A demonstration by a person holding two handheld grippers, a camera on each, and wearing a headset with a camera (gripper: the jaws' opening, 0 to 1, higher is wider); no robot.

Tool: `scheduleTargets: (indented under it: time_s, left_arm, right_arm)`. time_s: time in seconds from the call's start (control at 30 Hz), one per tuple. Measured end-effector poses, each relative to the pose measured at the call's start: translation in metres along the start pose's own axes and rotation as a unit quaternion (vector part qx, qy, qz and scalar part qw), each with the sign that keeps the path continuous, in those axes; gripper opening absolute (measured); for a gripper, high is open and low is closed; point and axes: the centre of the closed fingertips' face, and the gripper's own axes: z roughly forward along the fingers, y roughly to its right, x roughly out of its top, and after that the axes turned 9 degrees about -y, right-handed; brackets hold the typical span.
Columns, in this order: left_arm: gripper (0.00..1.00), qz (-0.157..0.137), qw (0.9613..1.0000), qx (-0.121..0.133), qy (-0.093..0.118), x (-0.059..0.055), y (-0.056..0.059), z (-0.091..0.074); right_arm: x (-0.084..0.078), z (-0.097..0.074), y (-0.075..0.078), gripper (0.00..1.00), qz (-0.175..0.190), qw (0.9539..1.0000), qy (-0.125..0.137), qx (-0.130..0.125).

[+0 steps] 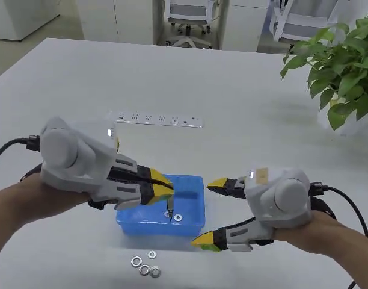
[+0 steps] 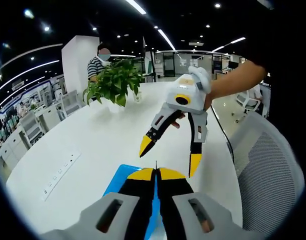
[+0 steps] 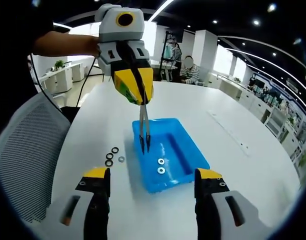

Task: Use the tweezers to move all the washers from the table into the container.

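The left tool (image 1: 166,185) is pressed together on the tweezers (image 1: 169,206). It pinches them at their top end. The tweezers hang almost straight down, with their thin tips low inside the blue container (image 1: 193,180). In the right gripper view the tips (image 3: 144,146) look bare, but they are too small to be sure.

Two washers (image 3: 161,161) lie on the floor of the container, a little to the right of the tips. In the head view one of them (image 1: 178,218) sits just beside the tips.

Four more washers (image 1: 144,270) lie on the white bench (image 1: 82,78). They are in a small bunch just outside the near wall of the container, and a bit to the left. They are flat on the bench and close to each other.

The right tool (image 1: 203,212) is spread wide and has nothing in it. It hovers at the right end of the container.

I think the next job is to fetch one of the four washers. The bunch lies nearer to the person than the tweezer tips, and a bit left of them. So the tips need to come up over the near wall, then down again on the bench. The left tool is the nearer one, and it has the tweezers.
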Motion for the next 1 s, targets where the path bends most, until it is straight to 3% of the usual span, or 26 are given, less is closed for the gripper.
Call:
scheduleTargets:
  time_s: [0.47, 0.83, 1.0]
  left_arm:
    - [0.05, -0.002, 1.0000, 0.004, 0.002, -0.002, 0.016, -0.013]
    - [0.05, 0.000, 1.0000, -0.003, -0.003, -0.012, 0.035, -0.016]
    - [0.05, -0.002, 1.0000, -0.005, -0.006, -0.018, 0.040, -0.016]
  right_arm:
    - [0.001, -0.007, -0.013, 0.85, 0.013, 0.9998, 0.010, -0.008]
    - [-0.001, -0.009, -0.024, 1.00, 0.031, 0.9994, 0.016, -0.006]
    - [-0.001, -0.010, -0.028, 1.00, 0.031, 0.9993, 0.021, -0.007]
